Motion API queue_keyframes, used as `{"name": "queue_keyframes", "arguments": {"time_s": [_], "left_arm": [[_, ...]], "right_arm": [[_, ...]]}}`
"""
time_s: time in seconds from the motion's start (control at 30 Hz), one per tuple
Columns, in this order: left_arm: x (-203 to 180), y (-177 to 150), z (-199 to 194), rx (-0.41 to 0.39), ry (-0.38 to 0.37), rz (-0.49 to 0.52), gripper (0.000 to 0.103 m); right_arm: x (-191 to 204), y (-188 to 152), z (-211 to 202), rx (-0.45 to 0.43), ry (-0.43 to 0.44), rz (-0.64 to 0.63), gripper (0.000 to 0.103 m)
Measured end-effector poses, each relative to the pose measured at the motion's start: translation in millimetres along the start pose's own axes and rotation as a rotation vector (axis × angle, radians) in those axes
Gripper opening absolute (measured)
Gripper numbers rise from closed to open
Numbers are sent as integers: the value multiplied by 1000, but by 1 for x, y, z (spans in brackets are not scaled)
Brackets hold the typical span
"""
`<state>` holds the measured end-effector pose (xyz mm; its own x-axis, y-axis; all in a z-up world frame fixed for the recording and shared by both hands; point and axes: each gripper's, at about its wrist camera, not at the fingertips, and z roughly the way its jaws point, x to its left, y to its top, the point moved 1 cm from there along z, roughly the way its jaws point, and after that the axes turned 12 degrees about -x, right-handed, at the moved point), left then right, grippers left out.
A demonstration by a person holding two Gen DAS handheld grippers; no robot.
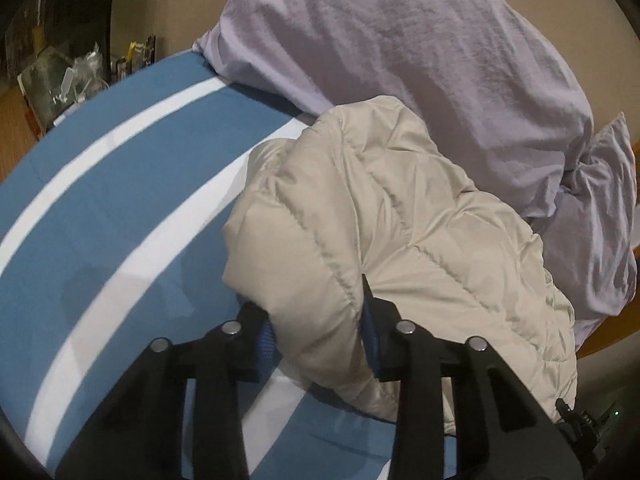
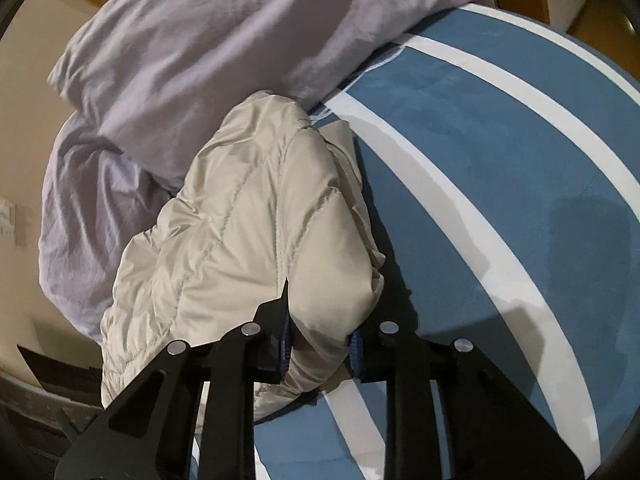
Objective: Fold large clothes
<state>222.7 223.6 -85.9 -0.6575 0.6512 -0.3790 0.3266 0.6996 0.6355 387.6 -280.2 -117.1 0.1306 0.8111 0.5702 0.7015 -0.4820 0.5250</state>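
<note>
While the left gripper (image 1: 316, 340) and right gripper (image 2: 320, 344) each pinch a puffy fold of the cream quilted jacket (image 1: 384, 220), its soft, slippery, light padding demands deep bites between the pads.

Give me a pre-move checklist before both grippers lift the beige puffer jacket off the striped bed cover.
1. Left gripper clamped on the jacket: ok, padded fabric bulges between its pads.
2. Right gripper clamped on the jacket: ok, a thick fold sits between its pads.
3. Both grips on separate edges of the garment: cannot tell, neither view shows the other gripper.
4. Jacket free of the lilac pillow: not ok, its far end lies against the pillow.
5. Room on the striped bed cover to lay it flat: ok, open cover beside the jacket.
6. Zipper or sleeves tucked in: cannot tell, hidden in the bundle.
</note>
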Motion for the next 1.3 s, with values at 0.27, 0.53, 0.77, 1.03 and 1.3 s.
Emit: {"name": "queue_keyframes", "arguments": {"time_s": [0.27,0.53,0.77,1.03,1.3], "left_arm": [[39,-8,-46,-21,9,-4,35],[93,-32,-100,-34,40,-33,35],[117,-48,-118,-33,64,-70,39],[121,-50,-121,-53,110,-74,68],[121,-50,-108,-27,115,-80,85]], "right_arm": [[5,-28,-44,50,55,-45,22],[3,-70,-83,96,99,-81,22],[5,-84,-101,108,86,-143,28],[6,-61,-117,-4,-50,-223,60],[67,-64,-103,-33,-7,-425,60]]}}
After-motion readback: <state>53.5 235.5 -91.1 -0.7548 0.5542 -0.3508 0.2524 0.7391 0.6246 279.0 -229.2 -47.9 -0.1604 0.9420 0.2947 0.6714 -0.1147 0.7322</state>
